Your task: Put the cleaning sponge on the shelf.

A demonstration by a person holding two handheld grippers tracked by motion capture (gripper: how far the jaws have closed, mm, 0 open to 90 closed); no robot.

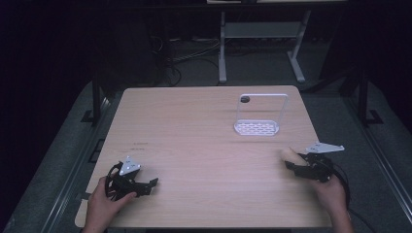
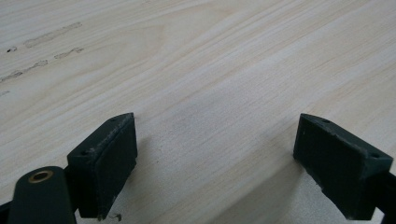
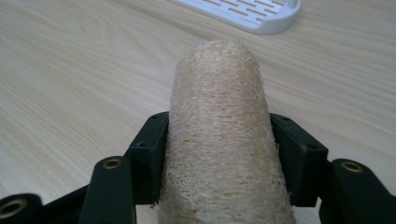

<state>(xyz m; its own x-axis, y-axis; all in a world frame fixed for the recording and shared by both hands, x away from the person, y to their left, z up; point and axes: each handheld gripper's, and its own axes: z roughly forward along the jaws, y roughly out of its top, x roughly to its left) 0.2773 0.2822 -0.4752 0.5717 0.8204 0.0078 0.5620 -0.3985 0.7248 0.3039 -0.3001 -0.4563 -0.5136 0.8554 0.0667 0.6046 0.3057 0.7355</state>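
A beige loofah sponge [image 3: 219, 126] sticks out forward between the jaws of my right gripper [image 1: 297, 165], which is shut on it near the table's right edge; its tip [image 1: 286, 154] shows in the high view. A white slotted rack [image 1: 257, 127] with a tall wire handle stands on the table beyond it, and its tray [image 3: 247, 11] appears at the top of the right gripper view. My left gripper [image 1: 149, 187] rests at the front left of the table, open, with only bare wood between its pads [image 2: 109, 158].
The light wood table [image 1: 194, 131] has faint marks [image 1: 140, 144] at its left. A white desk frame [image 1: 260, 43] and cables lie on the dark floor behind the table.
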